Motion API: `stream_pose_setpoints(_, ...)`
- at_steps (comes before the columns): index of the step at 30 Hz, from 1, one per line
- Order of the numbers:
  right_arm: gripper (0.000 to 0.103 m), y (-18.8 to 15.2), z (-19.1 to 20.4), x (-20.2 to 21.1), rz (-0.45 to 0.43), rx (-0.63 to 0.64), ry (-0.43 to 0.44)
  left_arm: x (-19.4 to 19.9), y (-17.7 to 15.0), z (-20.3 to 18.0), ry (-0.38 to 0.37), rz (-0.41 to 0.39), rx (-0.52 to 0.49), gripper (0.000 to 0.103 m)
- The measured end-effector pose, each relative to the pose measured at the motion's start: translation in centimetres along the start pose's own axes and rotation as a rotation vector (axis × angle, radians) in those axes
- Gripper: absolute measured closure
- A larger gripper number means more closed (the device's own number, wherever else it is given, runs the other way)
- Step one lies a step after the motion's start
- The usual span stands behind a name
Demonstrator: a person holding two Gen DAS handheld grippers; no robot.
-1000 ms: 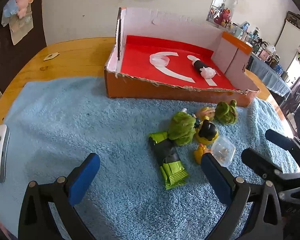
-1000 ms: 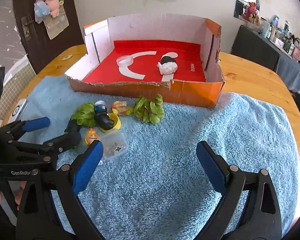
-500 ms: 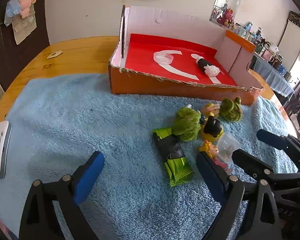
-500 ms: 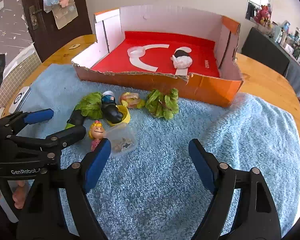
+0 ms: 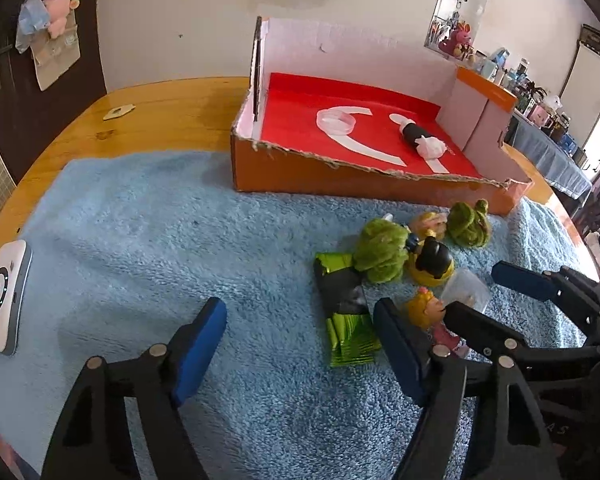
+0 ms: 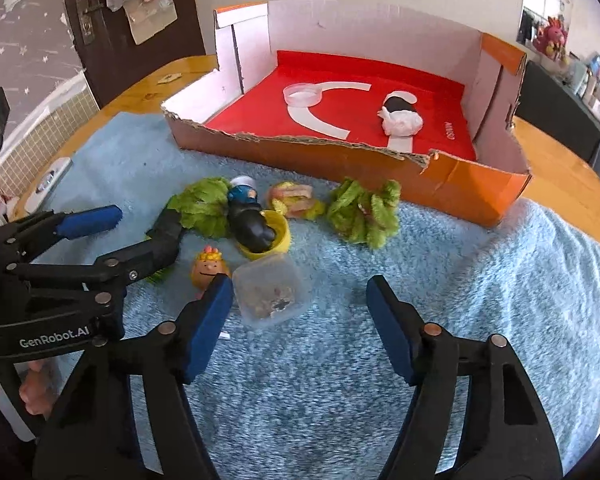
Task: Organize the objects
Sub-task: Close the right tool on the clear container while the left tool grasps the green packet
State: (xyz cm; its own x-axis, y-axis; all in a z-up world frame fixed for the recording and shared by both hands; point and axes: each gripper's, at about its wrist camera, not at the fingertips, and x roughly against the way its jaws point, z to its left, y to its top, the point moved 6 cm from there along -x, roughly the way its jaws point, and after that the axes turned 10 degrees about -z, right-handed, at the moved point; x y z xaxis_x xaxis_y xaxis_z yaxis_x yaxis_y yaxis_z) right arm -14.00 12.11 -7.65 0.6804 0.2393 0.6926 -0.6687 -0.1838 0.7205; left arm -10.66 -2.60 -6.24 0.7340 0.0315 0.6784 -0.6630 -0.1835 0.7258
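Right gripper was spread wide, empty, low over blue towel. Clear plastic container lay just ahead, nearer its left finger. Left gripper likewise spread, empty; green foil packet lay ahead toward its right finger, long axis running away from gripper. Blonde figurine stood between both grippers. Judged right gripper nearer container. Orange cardboard box sat beyond toys on bench. Legible: "GenRobot.AI" on left gripper body.
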Motion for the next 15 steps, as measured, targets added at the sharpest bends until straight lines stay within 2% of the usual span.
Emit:
stream_pose_setpoints(5, 0.040, -0.3, 0.0, -0.4, 0.012, 0.025, -0.008, -0.4, 0.2, -0.1, 0.011, -0.012, -0.027, 0.026)
stream_pose_setpoints(8, 0.051, -0.1, 0.0, -0.4, 0.001, 0.028, -0.009, -0.4, 0.3, -0.1, 0.009, -0.017, -0.013, 0.027)
stream_pose_setpoints(10, 0.063, -0.2, 0.1, -0.3, -0.008, 0.035, -0.013, -0.3, 0.2, -0.6, 0.014, -0.032, -0.033, 0.042)
stream_pose_setpoints(11, 0.065, -0.2, 0.2, -0.2, -0.012, 0.034, -0.014, -0.2, 0.1, -0.9, 0.008, -0.037, -0.041, 0.045)
stream_pose_setpoints(14, 0.065, -0.3, 0.1, -0.1, -0.028, 0.031, -0.009, -0.2, 0.0, -1.6, 0.007, -0.052, -0.068, 0.052)
stream_pose_setpoints(15, 0.065, -0.3, 0.0, -0.1, -0.027, 0.024, -0.003, -0.2, 0.1, -1.7, -0.011, -0.051, -0.062, 0.063)
